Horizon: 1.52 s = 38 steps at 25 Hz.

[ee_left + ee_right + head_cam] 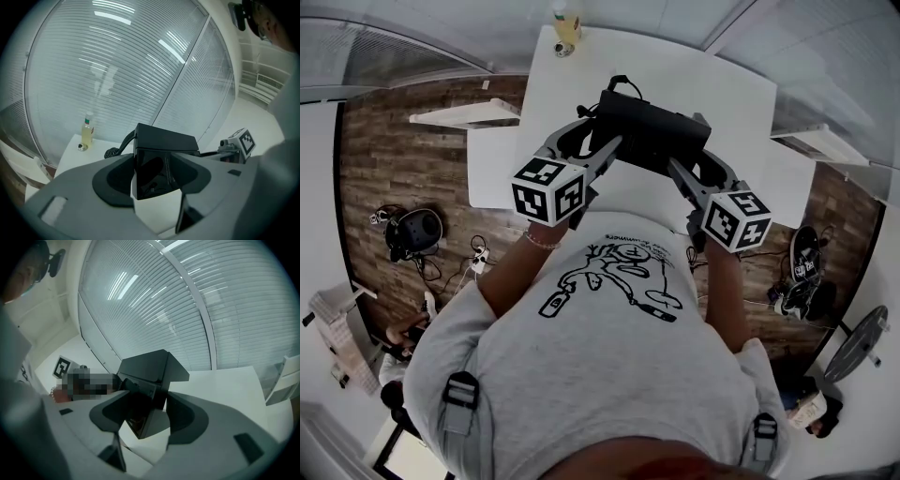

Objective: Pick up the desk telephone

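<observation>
Desk telephone: black, tilted, held over near part of white table, between my two grippers. My left gripper: jaws clamped on phone's left end. My right gripper: jaws clamped on its right end. Coiled cord trails off phone's far side. Bottle of yellowish liquid stands at table's far corner (small round item just beside it, not identifiable). Slatted blinds behind glass beyond table. Wood-look floor either side of table.
</observation>
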Each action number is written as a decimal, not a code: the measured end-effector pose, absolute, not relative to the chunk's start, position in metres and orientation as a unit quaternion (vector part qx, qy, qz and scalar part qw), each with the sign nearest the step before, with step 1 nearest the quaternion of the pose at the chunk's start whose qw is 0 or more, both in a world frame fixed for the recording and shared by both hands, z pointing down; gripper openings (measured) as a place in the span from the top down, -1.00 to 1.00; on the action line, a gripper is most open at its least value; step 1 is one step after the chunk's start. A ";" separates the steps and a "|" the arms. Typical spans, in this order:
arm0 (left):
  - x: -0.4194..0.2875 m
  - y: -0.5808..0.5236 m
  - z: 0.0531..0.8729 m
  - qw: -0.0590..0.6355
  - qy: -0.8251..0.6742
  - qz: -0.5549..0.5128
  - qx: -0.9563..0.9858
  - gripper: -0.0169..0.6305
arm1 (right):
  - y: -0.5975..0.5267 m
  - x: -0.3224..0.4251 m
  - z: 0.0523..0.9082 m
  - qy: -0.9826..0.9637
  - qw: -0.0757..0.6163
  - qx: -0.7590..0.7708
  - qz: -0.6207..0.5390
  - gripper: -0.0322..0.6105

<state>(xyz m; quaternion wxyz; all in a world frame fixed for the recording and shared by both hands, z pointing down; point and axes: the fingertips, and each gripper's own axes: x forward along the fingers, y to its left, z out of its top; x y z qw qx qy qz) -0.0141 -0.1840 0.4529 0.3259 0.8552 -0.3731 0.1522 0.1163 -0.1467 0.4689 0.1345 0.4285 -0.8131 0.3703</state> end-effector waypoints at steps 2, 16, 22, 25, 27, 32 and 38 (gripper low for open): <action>-0.014 -0.183 0.446 0.322 -0.376 0.149 0.856 0.21 | -0.147 0.116 0.458 -0.817 0.132 0.429 0.362 0.19; -0.019 -0.181 0.433 0.326 -0.384 0.134 0.854 0.21 | -0.151 0.114 0.435 -0.828 0.123 0.424 0.345 0.19; -0.019 -0.180 0.427 0.321 -0.384 0.130 0.856 0.21 | -0.150 0.115 0.433 -0.827 0.118 0.428 0.344 0.21; -0.019 -0.180 0.426 0.321 -0.382 0.129 0.857 0.21 | -0.150 0.115 0.432 -0.827 0.114 0.430 0.345 0.21; -0.019 -0.180 0.426 0.321 -0.381 0.130 0.857 0.21 | -0.150 0.114 0.431 -0.826 0.112 0.431 0.346 0.21; -0.019 -0.180 0.427 0.322 -0.381 0.132 0.857 0.21 | -0.151 0.115 0.430 -0.826 0.110 0.431 0.347 0.21; -0.018 -0.182 0.427 0.323 -0.380 0.132 0.856 0.21 | -0.153 0.116 0.432 -0.824 0.111 0.431 0.349 0.21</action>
